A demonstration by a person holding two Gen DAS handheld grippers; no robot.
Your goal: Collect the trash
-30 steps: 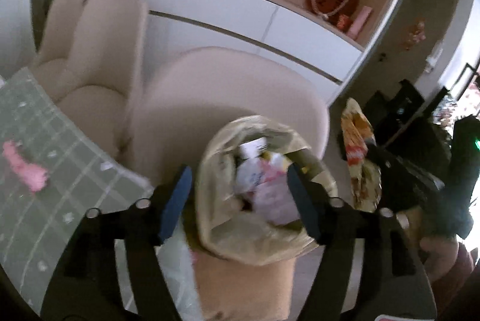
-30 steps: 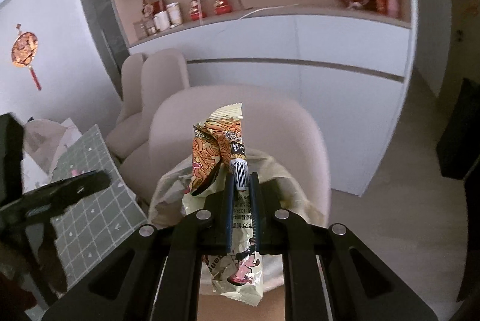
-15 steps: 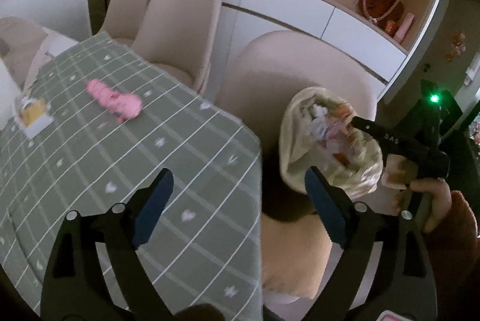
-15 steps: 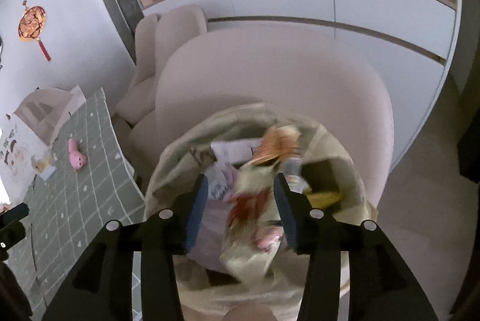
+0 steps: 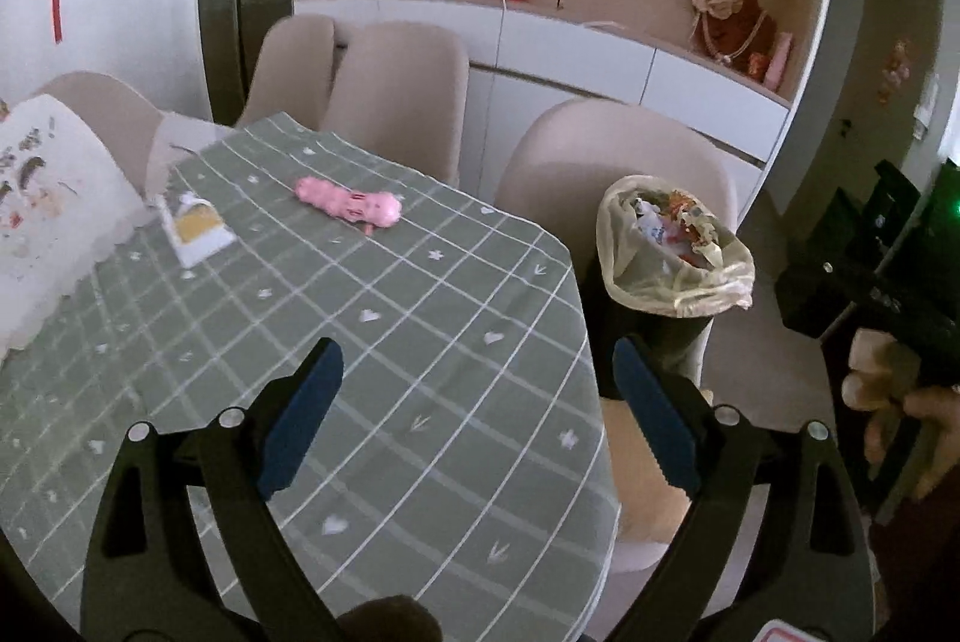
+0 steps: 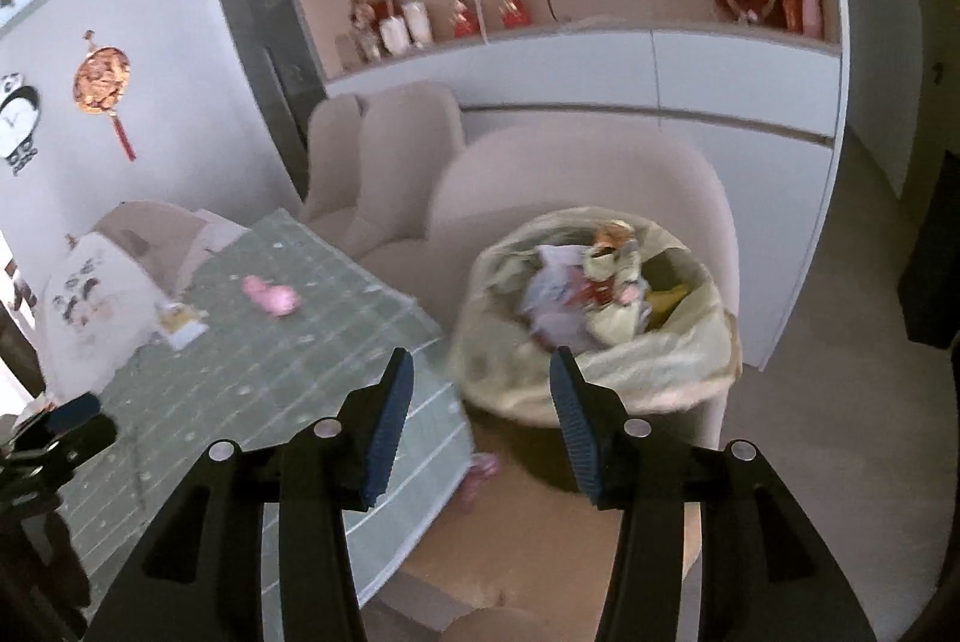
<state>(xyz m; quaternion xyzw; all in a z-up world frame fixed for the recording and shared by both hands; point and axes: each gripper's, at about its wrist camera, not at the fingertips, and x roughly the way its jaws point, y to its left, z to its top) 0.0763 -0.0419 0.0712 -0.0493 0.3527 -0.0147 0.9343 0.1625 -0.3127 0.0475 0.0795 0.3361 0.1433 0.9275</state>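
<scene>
A trash bin lined with a pale yellow bag [image 5: 672, 258] stands beside the table, full of wrappers; it also shows in the right wrist view [image 6: 600, 318]. The orange snack wrapper [image 6: 612, 252] lies on top of the trash. A pink wrapper [image 5: 348, 204] lies on the green checked tablecloth [image 5: 390, 342]; it also shows in the right wrist view [image 6: 270, 294]. My left gripper [image 5: 474, 408] is open and empty over the table's near corner. My right gripper [image 6: 480, 402] is open and empty, just in front of the bin.
A white and yellow packet [image 5: 195, 228] lies on the table's left side beside a white cushion [image 5: 42, 210]. Beige chairs [image 5: 396, 96] stand around the table. A white cabinet with shelves [image 5: 600, 54] runs along the back wall.
My right gripper opened and dropped the orange snack wrapper into the bin, then drew back. My left gripper swung from over the bin to above the table.
</scene>
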